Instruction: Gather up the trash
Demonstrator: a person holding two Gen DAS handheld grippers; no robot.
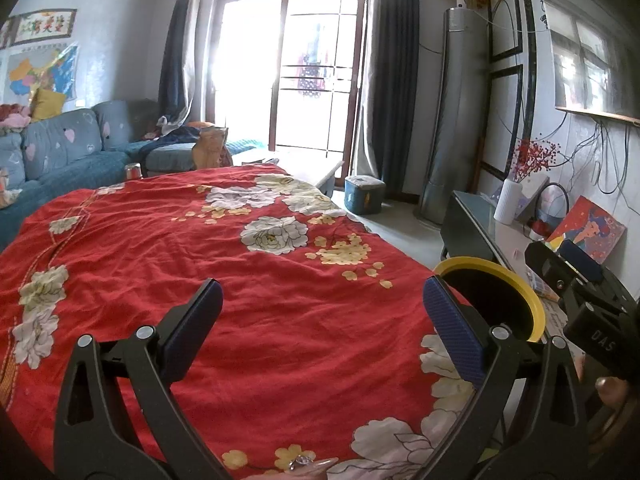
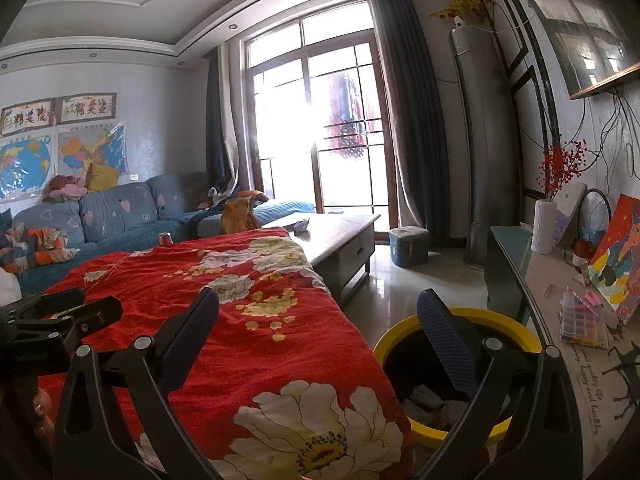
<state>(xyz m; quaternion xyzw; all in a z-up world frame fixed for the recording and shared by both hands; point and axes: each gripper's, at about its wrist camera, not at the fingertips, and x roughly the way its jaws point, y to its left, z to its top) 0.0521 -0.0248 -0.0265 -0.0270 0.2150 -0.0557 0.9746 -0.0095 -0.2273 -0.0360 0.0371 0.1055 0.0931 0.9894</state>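
Note:
My left gripper [image 1: 323,292] stands open over a red floral cloth [image 1: 248,300], with nothing between its blue pads. My right gripper [image 2: 319,304] is open too and holds nothing; its right finger hangs over a yellow-rimmed black bin [image 2: 400,336]. Crumpled white paper [image 2: 428,400] lies inside the bin. In the left wrist view the bin [image 1: 520,280] stands off the cloth's right edge, next to the right gripper [image 1: 576,276]. At the cloth's far end stand an orange snack bag [image 1: 208,148] [image 2: 238,216] and a small can [image 1: 133,170] [image 2: 165,238].
A bare stretch of low table [image 2: 340,232] past the cloth carries a crumpled wrapper [image 2: 301,225]. A blue sofa [image 2: 120,216] runs along the left. On the right, a TV console [image 2: 580,352] holds a bead box, a painting and a white vase. A blue stool [image 2: 408,246] sits on the floor.

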